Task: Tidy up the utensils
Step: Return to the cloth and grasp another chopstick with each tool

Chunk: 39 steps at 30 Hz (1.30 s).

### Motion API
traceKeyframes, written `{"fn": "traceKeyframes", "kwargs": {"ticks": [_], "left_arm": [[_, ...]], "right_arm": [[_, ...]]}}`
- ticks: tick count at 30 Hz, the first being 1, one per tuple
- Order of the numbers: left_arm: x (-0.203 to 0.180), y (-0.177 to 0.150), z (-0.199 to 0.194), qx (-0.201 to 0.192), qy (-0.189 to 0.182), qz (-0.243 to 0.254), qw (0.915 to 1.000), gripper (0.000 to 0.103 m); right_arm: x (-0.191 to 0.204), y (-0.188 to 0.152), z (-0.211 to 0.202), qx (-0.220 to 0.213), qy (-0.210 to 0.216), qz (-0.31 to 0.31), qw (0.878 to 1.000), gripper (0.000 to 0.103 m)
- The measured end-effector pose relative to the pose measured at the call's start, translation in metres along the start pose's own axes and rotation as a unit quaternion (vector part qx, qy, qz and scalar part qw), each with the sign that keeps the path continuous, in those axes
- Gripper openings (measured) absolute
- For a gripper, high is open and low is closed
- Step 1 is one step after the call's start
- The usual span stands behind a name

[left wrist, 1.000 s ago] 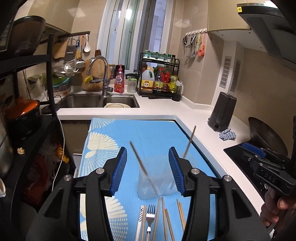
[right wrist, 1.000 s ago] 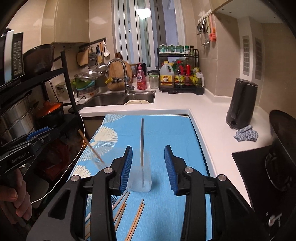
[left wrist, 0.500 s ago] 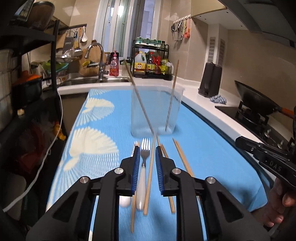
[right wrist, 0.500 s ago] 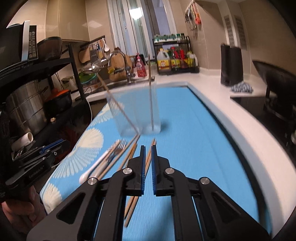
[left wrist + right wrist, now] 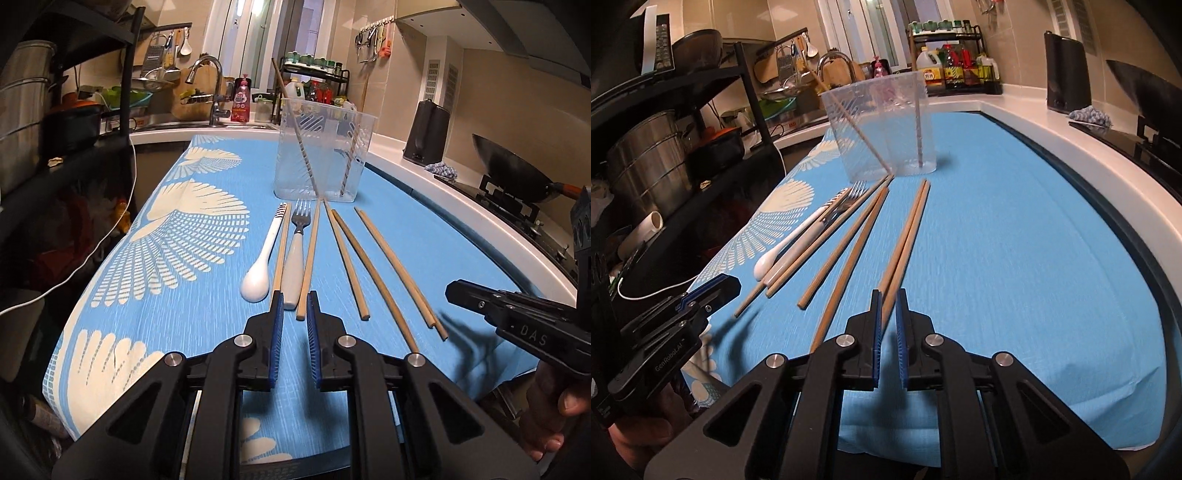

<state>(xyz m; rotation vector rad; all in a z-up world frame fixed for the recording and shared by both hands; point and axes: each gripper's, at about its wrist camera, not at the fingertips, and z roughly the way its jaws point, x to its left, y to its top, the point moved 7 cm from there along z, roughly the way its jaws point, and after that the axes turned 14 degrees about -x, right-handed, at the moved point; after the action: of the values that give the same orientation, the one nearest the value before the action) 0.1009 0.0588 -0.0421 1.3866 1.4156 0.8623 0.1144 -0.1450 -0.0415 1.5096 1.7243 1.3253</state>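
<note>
Chopsticks (image 5: 351,254), six of them, lie loose on the blue cloth (image 5: 424,236) on the near side of the clear cup (image 5: 325,158), with their far tips close to its base and their near ends fanned out toward me. Two more chopsticks stand slanted inside the cup, one leaning to its left rim and one to its right. A white spoon (image 5: 258,273) lies furthest left of the cup in that row, bowl end nearest me. Just beside it, a fork (image 5: 297,251) with a white handle points its tines at the cup, with a chopstick close along each of its sides.

My left claw (image 5: 294,299) sits low over the cloth on the near side of the cup, lined up with the fork handle. Its jaws have just been closing and now stand nearly together with a slim gap. The near end of one chopstick shows in that gap, but the pads do not press on it.

My right claw (image 5: 887,295) is down over the pair of chopsticks that lies furthest right of the cup. Its jaws are drawn in to a thin slit. One chopstick's end shows through that slit, yet I cannot see the pads clamping it.
</note>
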Motion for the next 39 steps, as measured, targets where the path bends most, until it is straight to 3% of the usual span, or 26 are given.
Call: {"fn": "traceKeyframes", "kwargs": {"ticks": [7, 22, 24, 32, 39], "left_arm": [[0.007, -0.014, -0.004, 0.008, 0.018, 0.001, 0.9998, 0.013], [-0.001, -0.023, 0.017, 0.020, 0.058, 0.020, 0.9979, 0.013], [-0.006, -0.023, 0.019, 0.022, 0.056, 0.019, 0.9980, 0.005], [-0.043, -0.026, 0.013, 0.028, 0.020, 0.031, 0.9989, 0.006], [-0.036, -0.033, 0.002, 0.023, 0.047, 0.024, 0.9984, 0.006]], "right_arm": [[0.004, -0.022, 0.008, 0.038, -0.015, -0.019, 0.999, 0.010], [-0.007, -0.021, -0.002, 0.034, -0.038, -0.034, 0.998, 0.006], [-0.014, -0.019, -0.003, 0.032, -0.049, -0.033, 0.998, 0.005], [-0.046, -0.015, -0.010, 0.026, -0.073, -0.028, 0.997, 0.005], [-0.047, -0.016, -0.009, 0.024, -0.065, -0.025, 0.997, 0.008]]}}
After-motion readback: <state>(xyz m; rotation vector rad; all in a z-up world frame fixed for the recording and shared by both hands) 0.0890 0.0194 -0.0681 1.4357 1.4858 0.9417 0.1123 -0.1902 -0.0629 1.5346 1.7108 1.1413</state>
